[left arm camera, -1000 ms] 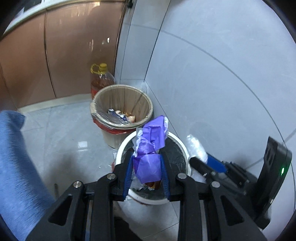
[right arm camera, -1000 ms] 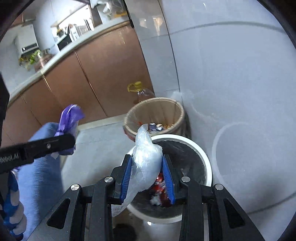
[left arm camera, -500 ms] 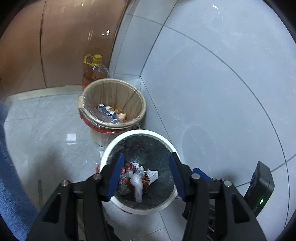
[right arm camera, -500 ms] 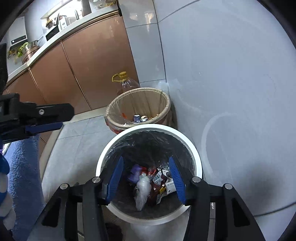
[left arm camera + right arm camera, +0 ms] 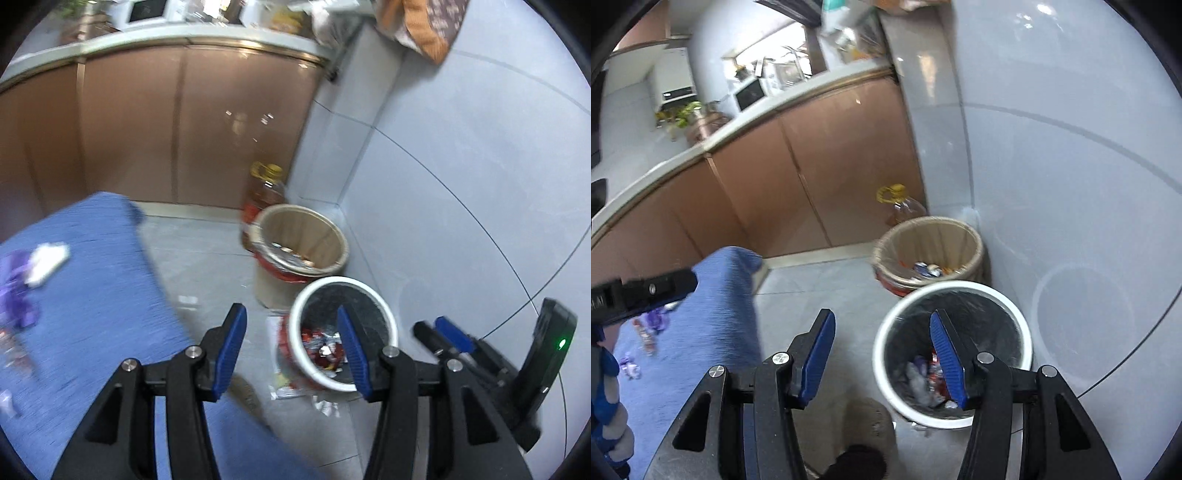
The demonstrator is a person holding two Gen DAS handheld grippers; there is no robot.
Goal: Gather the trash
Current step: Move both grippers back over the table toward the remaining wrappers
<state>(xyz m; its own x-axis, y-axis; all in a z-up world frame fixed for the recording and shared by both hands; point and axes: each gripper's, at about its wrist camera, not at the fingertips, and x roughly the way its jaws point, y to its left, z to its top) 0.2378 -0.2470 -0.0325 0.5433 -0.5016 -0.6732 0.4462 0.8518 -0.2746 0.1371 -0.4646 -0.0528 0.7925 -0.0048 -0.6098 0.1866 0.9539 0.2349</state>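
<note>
In the left wrist view the left gripper point(image 5: 291, 350) filled the bottom of the frame, its blue-padded jaws standing apart with nothing between them. In the right wrist view the right gripper point(image 5: 882, 354) sat the same way at the bottom, jaws apart and empty, the gap only barely widening. Just beyond the right-hand pad in both views stood the white-rimmed bin point(image 5: 388, 325) point(image 5: 1023, 332), lined in black, with crumpled wrappers point(image 5: 323, 349) point(image 5: 923, 373) lying at its bottom; a flattened wrapper lay on the floor tiles point(image 5: 207, 236) against its left side. At lower right of the left view the other tool's black body with a green light showed beside the bin. Left of centre a blue cloth surface point(image 5: 92, 280) point(image 5: 701, 332) carried loose trash: purple scraps point(image 5: 16, 291) and a white piece at the left edge. Behind the white bin, touching it, stood a tan bin point(image 5: 332, 236) point(image 5: 975, 240) with a clear liner and a few scraps inside. Farther back, against the brown cabinets point(image 5: 147, 122), stood a yellow-capped oil bottle point(image 5: 266, 184) point(image 5: 905, 206). Grey wall tiles filled the right side.
</note>
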